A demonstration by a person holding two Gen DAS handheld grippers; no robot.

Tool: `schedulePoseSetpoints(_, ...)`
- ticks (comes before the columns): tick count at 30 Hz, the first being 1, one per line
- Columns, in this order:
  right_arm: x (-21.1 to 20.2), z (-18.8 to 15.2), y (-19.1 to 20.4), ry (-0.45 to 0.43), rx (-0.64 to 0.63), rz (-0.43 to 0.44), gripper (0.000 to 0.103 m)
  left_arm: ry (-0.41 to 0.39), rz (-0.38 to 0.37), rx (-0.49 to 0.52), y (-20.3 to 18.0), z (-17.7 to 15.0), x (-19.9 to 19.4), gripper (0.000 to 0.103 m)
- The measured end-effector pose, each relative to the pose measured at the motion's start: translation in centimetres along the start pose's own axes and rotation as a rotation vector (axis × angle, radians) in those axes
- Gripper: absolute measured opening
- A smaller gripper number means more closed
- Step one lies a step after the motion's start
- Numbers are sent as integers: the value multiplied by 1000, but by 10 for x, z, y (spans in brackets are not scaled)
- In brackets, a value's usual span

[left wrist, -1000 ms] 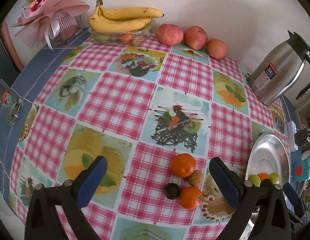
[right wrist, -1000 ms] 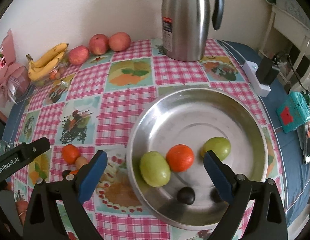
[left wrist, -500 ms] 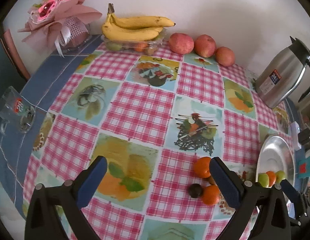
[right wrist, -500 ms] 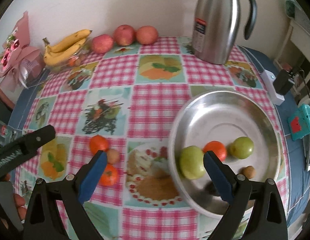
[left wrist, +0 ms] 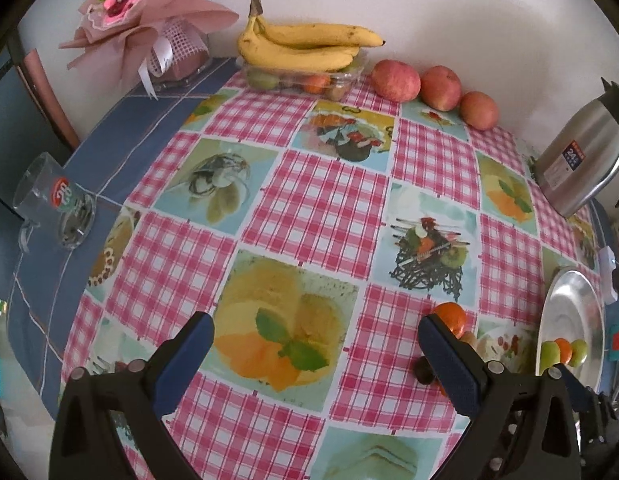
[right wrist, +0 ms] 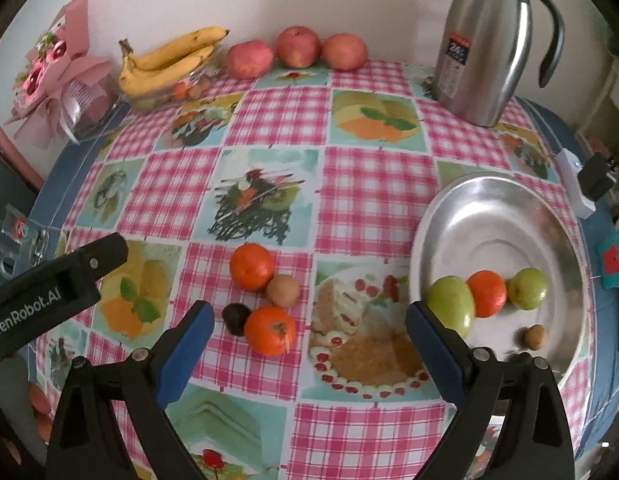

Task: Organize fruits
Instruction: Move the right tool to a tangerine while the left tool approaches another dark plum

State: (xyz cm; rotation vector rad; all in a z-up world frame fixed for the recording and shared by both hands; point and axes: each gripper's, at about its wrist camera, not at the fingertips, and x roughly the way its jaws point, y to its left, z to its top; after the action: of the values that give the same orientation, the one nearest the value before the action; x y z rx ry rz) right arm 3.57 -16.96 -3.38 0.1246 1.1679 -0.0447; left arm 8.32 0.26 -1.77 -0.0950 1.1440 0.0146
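Both grippers hanging wide open over the counter, nothing held in either.

In the right wrist view, the right gripper [right wrist: 305,332] sits low in frame with its jaws spread, and four loose fruits lie touching in a cluster at lower centre: an upper orange [right wrist: 251,266], a lower orange [right wrist: 270,330], a small brown fruit [right wrist: 282,291] and a dark fruit [right wrist: 235,319]. The steel plate [right wrist: 497,216] at the right holds a big green fruit [right wrist: 449,310], an orange one [right wrist: 486,293], a smaller green one [right wrist: 527,289] and a little brown one [right wrist: 534,337]. The left gripper [left wrist: 315,350] is just as open, over the checked cloth [left wrist: 317,204]. Bananas [left wrist: 305,46] and three apples [left wrist: 433,86] sit at the top by the wall.
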Motion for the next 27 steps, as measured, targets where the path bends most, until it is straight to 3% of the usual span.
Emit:
schedulePoseSetpoints(11,36,-12,16,127,-53,33,97,148,-2,-27,-2,-12,44,103)
schedulePoseSetpoints(15,44,-15,15,156,-58,26,97,167,4,-26,-3,-14,51,103)
schedulePoseSetpoints(27,17,-3,-21,28,110,79,97,203,-122,-125,3,-11,58,102)
